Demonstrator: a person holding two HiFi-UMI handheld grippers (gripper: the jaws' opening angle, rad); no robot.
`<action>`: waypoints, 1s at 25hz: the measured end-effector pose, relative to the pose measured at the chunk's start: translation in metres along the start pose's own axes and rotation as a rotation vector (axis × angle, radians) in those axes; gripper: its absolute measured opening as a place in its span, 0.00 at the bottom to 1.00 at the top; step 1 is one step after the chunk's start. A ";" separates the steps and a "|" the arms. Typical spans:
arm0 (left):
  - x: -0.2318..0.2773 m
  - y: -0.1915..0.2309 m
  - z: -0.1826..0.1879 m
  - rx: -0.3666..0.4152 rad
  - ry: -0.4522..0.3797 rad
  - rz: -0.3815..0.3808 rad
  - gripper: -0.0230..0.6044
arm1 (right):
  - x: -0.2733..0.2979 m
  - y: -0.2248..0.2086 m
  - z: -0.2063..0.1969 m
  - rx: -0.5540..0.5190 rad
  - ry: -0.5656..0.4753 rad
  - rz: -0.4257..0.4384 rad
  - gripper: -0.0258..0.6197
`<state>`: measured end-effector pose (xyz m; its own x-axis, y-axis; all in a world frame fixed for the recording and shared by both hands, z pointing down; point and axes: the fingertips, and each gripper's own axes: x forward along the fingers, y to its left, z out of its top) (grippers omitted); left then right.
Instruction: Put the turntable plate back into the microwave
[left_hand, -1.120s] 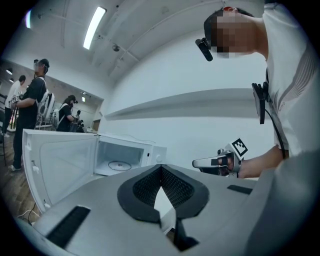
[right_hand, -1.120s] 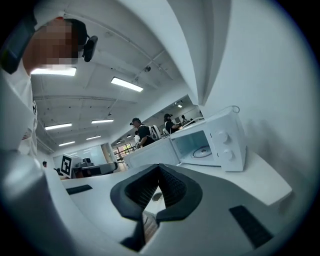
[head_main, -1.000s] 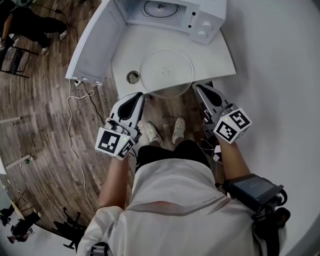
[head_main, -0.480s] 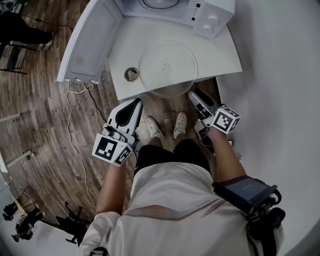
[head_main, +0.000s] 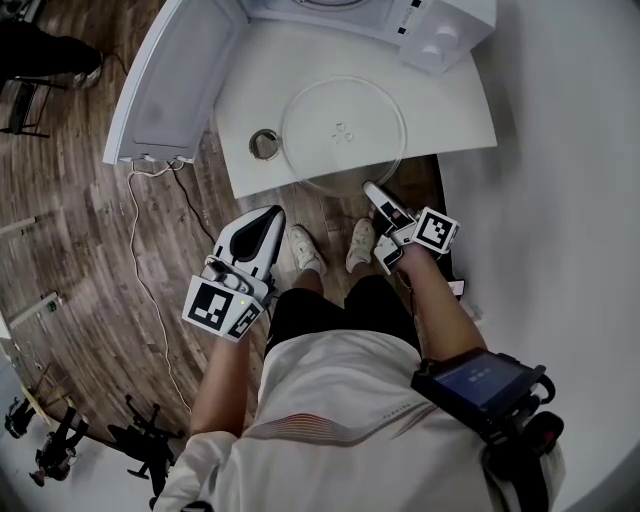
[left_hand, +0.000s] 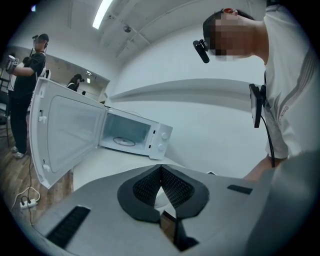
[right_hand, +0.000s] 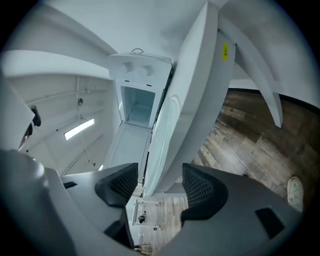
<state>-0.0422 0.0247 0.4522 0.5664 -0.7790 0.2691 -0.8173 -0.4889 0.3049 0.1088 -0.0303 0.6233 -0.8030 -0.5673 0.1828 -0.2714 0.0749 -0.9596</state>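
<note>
The clear glass turntable plate (head_main: 342, 133) lies on the white table (head_main: 460, 110), its near rim hanging over the front edge. Behind it stands the white microwave (head_main: 420, 30) with its door (head_main: 175, 80) swung open to the left. My right gripper (head_main: 372, 190) is rolled on its side just below the plate's near rim, and its jaws are opening. In the right gripper view the plate's rim (right_hand: 165, 135) and the table edge run between the pads (right_hand: 202, 187), untouched. My left gripper (head_main: 272, 212) hangs shut and empty, left of the plate and below the table's edge.
A small round ring-shaped part (head_main: 264, 143) lies on the table left of the plate. My shoes (head_main: 305, 250) stand on the wooden floor under the table's edge. A white cable (head_main: 140, 260) trails down the floor at left. People (left_hand: 22, 75) stand beyond the door.
My right gripper has sunk below the table's edge, rolled onto its side and opened from shut. The left gripper has dropped a little.
</note>
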 end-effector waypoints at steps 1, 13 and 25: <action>0.000 0.002 -0.002 -0.004 0.001 0.000 0.05 | 0.004 -0.003 -0.002 0.004 0.002 -0.003 0.44; 0.002 0.009 -0.013 0.009 0.029 -0.026 0.05 | 0.032 0.000 -0.008 0.045 -0.017 0.041 0.29; -0.002 0.019 -0.014 0.001 0.035 -0.039 0.05 | 0.043 0.003 -0.011 0.151 -0.072 0.076 0.10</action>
<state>-0.0576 0.0221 0.4699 0.6013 -0.7450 0.2887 -0.7945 -0.5192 0.3150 0.0673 -0.0454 0.6305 -0.7766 -0.6224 0.0978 -0.1240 -0.0012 -0.9923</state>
